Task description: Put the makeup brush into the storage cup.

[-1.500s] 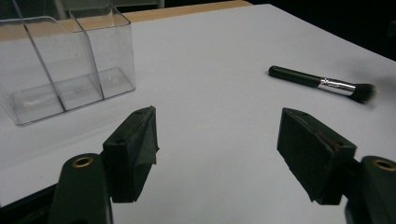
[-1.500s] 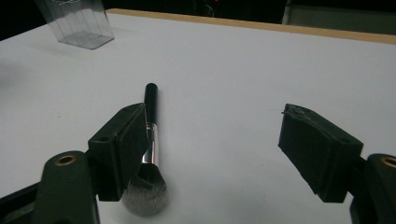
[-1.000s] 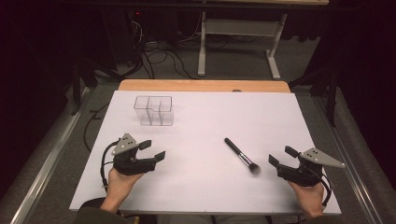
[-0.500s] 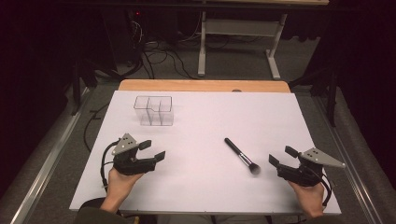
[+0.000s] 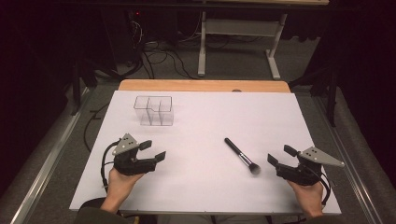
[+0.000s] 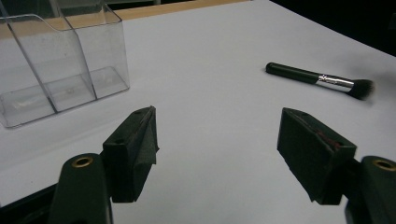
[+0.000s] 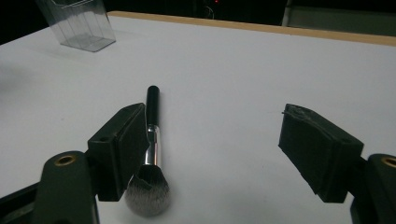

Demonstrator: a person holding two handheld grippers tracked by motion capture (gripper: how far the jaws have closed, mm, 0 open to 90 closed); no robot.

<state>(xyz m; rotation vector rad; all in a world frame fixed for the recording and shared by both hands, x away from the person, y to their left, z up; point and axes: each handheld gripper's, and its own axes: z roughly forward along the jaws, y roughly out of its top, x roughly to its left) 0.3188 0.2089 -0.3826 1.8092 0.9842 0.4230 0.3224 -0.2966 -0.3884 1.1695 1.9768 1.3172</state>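
A black makeup brush [image 5: 241, 155] with a silver ferrule lies flat on the white table, bristles toward the near right. My right gripper [image 5: 281, 156] rests open just right of the bristles; in the right gripper view the brush [image 7: 150, 154] lies beside its left jaw. My left gripper [image 5: 153, 150] rests open at the near left, nothing between its jaws. A clear plastic organizer [image 5: 153, 110] with compartments stands empty at the far left. In the left gripper view the organizer [image 6: 60, 65] is ahead to the left and the brush [image 6: 319, 80] far to the right.
The white table surface [image 5: 210, 116] has a wooden strip [image 5: 201, 85] along its far edge. Beyond it on the dark floor are cables and a white desk frame [image 5: 238, 37]. A hand [image 5: 119, 184] holds each gripper at the near edge.
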